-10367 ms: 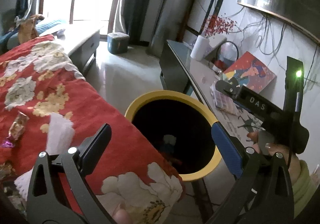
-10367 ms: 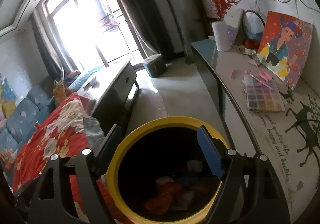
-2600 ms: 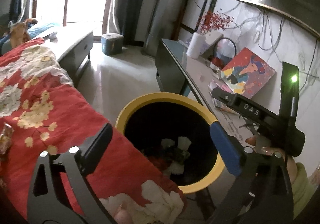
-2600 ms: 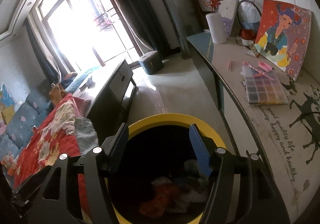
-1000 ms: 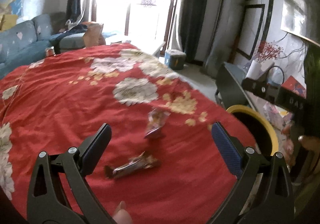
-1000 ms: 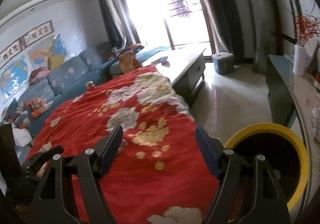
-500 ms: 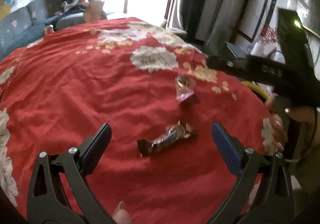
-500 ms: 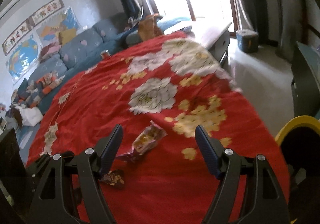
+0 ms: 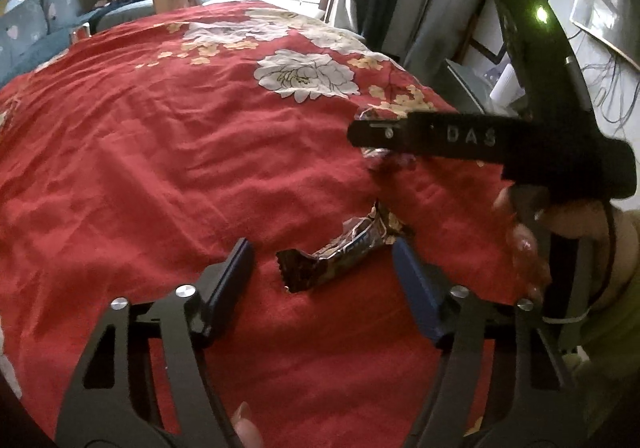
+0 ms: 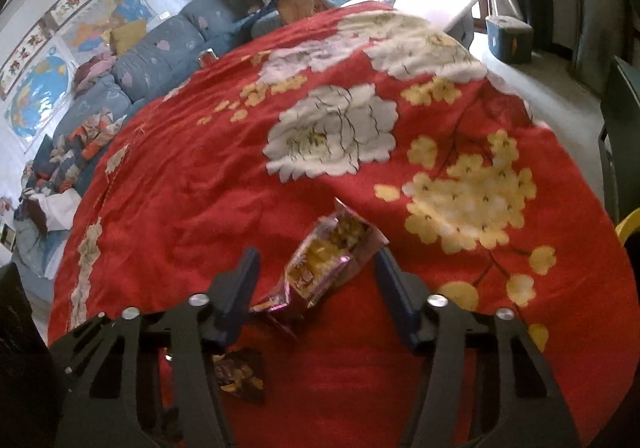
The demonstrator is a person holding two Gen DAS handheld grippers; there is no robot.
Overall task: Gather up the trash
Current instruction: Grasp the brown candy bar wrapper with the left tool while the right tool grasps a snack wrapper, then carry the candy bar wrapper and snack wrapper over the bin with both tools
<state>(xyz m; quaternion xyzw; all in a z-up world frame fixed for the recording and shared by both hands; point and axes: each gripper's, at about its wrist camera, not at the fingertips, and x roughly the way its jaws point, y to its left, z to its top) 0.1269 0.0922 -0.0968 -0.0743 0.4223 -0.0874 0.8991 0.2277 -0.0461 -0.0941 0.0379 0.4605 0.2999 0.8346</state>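
two wrappers lie on the red floral cloth [image 10: 168, 176]: a dark candy wrapper [image 9: 340, 250] sits between the jaws of the left gripper [image 9: 322, 276], and a yellow-and-purple snack packet [image 10: 332, 260] between those of the right gripper [image 10: 316, 282]. both sets of jaws are closing, roughly half open, the pads not yet pressing on either piece. this looks like the grasp step for both. next, each must close fully, then lift and carry to the yellow bin [image 10: 628, 226] at the cloth's edge.

I note the right claw [image 9: 362, 136] covers most of the far wrapper [image 9: 374, 153] — bin [image 10: 628, 228] cut at frame edge.
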